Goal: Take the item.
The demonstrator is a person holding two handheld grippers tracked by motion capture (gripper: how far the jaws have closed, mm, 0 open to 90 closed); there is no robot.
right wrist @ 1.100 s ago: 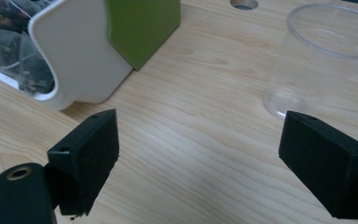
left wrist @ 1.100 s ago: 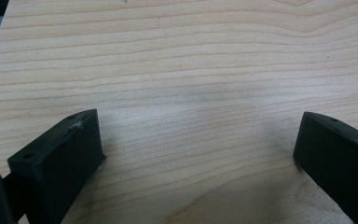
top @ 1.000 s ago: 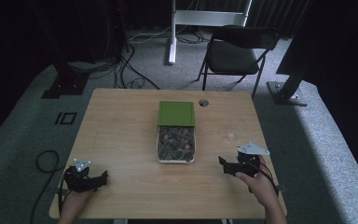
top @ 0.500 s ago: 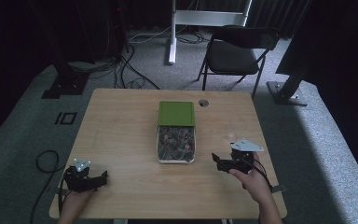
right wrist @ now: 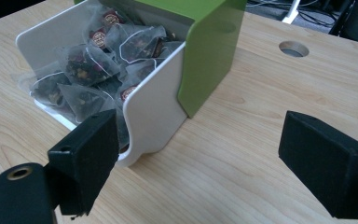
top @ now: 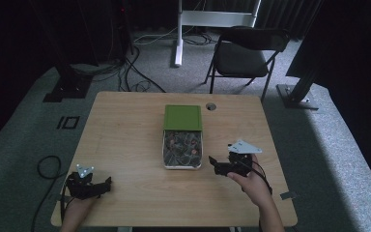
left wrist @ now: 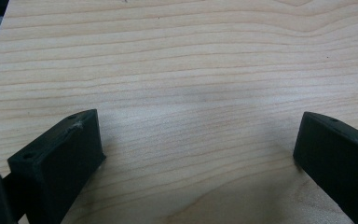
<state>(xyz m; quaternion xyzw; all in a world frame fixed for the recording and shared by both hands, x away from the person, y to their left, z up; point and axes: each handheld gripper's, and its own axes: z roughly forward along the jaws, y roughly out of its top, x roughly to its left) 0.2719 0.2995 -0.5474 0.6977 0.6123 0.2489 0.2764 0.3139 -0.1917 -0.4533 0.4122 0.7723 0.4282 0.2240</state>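
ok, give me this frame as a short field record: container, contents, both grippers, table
container: white box with green lid, mid-table, lid slid back, front half open
contents: pyramid tea bags, loosely piled
right gripper: open, holds nothing, jaws pointing at the box's right side, not touching it
left gripper: open, holds nothing, low over bare wood at the near left corner
table: light wood, round cable hole behind the box

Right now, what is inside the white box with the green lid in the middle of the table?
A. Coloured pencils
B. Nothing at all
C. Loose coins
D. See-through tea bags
D: the right gripper view shows the white box heaped with clear pyramid tea bags of dark leaves, its green lid covering only the far part.
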